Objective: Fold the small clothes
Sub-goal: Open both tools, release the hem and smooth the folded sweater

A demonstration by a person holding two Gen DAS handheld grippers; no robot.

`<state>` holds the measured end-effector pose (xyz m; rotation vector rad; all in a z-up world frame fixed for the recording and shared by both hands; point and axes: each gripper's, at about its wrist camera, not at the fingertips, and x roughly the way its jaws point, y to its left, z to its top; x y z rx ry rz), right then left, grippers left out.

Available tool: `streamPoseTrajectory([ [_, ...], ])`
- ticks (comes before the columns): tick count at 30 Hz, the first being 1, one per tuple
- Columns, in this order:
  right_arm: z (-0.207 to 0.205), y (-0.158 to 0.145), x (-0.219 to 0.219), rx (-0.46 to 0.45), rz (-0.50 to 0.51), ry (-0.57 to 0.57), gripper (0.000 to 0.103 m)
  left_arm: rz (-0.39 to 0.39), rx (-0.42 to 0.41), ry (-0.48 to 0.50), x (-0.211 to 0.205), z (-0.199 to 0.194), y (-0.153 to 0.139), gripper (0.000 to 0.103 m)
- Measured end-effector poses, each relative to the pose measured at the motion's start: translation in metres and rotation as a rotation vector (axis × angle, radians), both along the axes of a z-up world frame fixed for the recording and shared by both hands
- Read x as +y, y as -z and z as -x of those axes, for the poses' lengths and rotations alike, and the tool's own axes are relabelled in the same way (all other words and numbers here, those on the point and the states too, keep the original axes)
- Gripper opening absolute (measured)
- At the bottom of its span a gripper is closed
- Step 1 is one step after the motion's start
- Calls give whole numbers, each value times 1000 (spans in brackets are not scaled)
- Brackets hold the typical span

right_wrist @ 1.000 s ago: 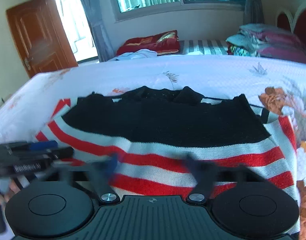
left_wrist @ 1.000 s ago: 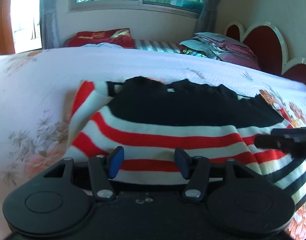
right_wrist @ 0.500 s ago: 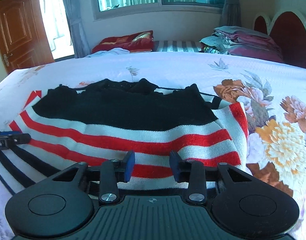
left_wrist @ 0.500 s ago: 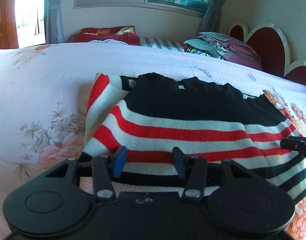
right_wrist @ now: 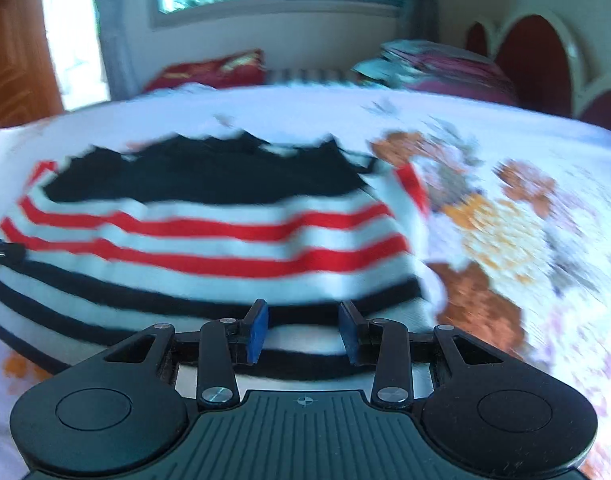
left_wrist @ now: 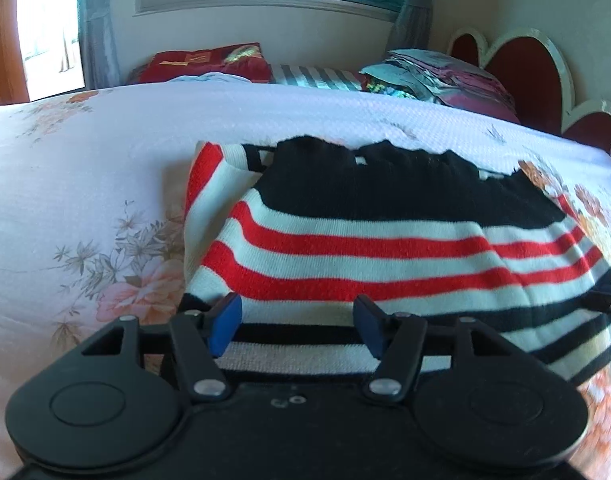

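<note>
A knit sweater (left_wrist: 365, 248) with a black top and red, white and black stripes lies flat on the bed, its hem toward me. My left gripper (left_wrist: 296, 308) hovers over the hem near the sweater's left corner. Its jaws are opening, with the striped fabric lying under the gap and the blue pads (left_wrist: 225, 320) pressing on nothing. My right gripper (right_wrist: 303, 310) is over the hem of the sweater (right_wrist: 209, 240) near its right corner, jaws apart by a narrower gap and not pinching the cloth. The right wrist view is blurred. Each gripper's tip shows at the edge of the other's view.
The bed sheet (left_wrist: 85, 184) is white with flower prints. Red pillows (left_wrist: 209, 60) and a pile of folded bedding (left_wrist: 437, 76) lie at the far side under the window. A red headboard (left_wrist: 521, 68) stands on the right. A wooden door (right_wrist: 13, 52) is on the left.
My right gripper has slid right along the hem toward the sweater's right corner and its jaws have narrowed. My left gripper stays near the left corner; its jaws are wider than half a second ago.
</note>
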<state>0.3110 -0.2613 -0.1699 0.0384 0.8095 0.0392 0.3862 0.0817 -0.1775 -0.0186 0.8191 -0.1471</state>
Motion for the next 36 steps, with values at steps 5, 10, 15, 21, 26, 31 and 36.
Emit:
streamPoseTrajectory([
  [5, 5, -4, -2, 12, 6, 31, 38, 9, 5, 14, 5, 3, -3, 61],
  [10, 11, 1, 6, 9, 34, 53, 38, -5, -4, 31, 5, 7, -2, 61],
  [15, 15, -18, 19, -25, -22, 33, 38, 19, 9, 10, 7, 11, -11, 66],
  [21, 9, -27, 51, -34, -70, -42, 38, 32, 22, 2, 9, 24, -21, 76],
  [26, 0, -30, 76, -48, -96, -90, 38, 78, 59, -31, 16, 34, -24, 79],
  [31, -8, -33, 93, -64, -116, -118, 38, 89, 75, -65, 18, 45, -25, 82],
  [36, -11, -29, 99, -60, -136, -116, 38, 121, 101, -87, 20, 57, -25, 84],
])
